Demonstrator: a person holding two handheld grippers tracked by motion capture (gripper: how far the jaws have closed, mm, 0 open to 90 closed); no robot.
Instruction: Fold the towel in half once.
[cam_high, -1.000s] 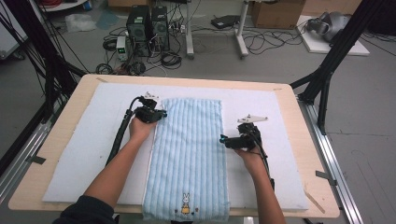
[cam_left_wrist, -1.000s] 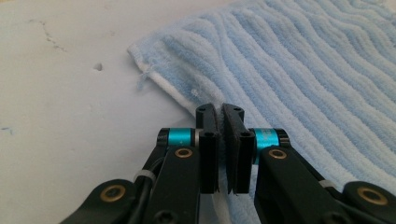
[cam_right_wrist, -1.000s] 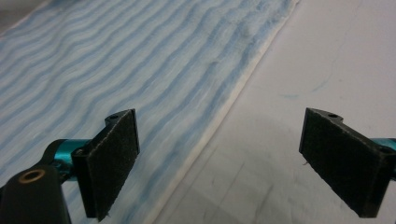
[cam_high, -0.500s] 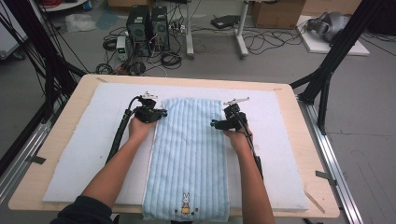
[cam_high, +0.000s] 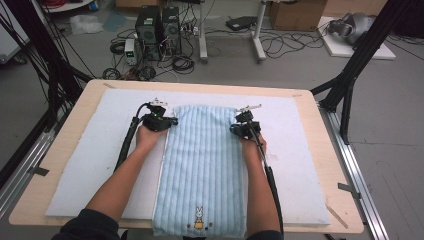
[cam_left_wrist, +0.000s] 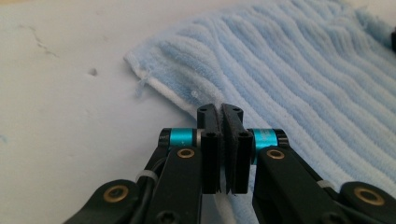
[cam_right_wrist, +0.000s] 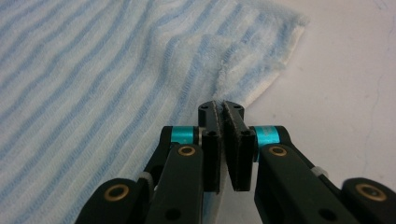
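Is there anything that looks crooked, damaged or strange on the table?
Little stands out. The blue striped towel lies flat and straight on the white mat. Its far right corner is puckered where the right gripper pinches the edge. Nothing looks spilled or torn.

No readable text, label or number anywhere.

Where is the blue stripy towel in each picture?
High view: the towel lies down the middle of the white pad, between the two hands.
Left gripper view: upper right, its edge at the closed jaws.
Right gripper view: left and top, its edge at the closed jaws.
Shared landmark: the towel's white hem.
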